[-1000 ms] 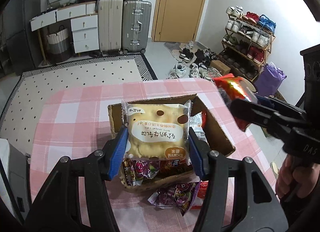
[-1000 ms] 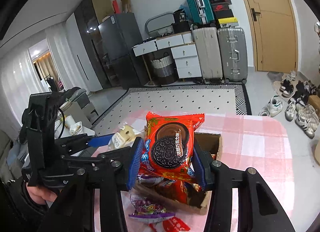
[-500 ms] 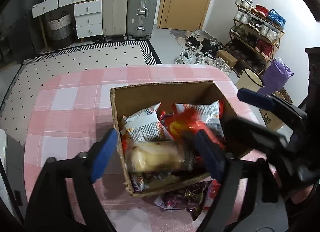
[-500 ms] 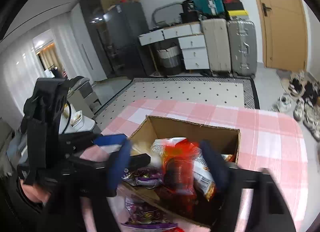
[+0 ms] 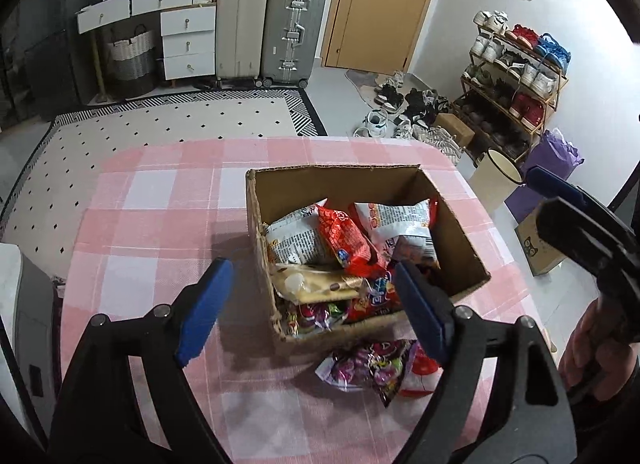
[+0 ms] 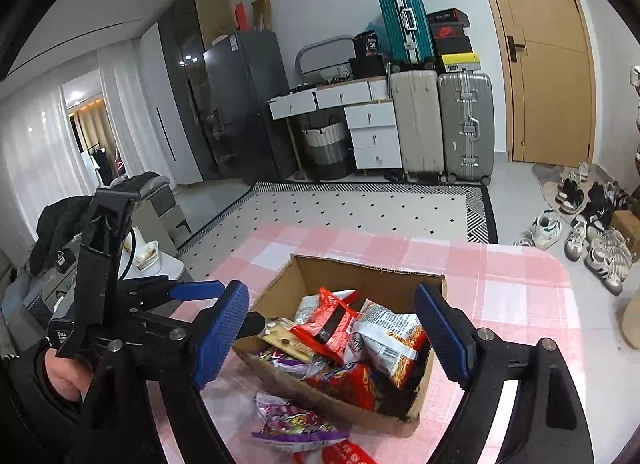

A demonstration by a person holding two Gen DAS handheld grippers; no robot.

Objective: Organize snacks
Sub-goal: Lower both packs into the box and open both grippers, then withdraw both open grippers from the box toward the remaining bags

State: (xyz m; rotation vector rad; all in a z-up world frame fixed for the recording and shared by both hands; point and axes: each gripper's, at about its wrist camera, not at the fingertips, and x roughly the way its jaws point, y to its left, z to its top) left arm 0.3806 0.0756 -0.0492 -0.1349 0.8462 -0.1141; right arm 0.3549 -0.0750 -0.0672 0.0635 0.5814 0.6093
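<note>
An open cardboard box stands on the pink checked table with several snack packets in it. The yellow bread packet lies near its front wall, and the red cookie packet rests on top of the white bags. My left gripper hangs open above the box's near left corner, holding nothing. My right gripper is over the box, its jaws opening with nothing between them. A purple candy packet lies on the cloth in front of the box, over a red one.
Past the table lie a dotted rug, suitcases and white drawers. A shoe rack, loose shoes and a purple bag stand to the right. A person's hand holds the right gripper's handle.
Both grippers have opened and let go. The bread packet and the cookie packet dropped from the pads into the box, and both grippers now sit lower over it.
</note>
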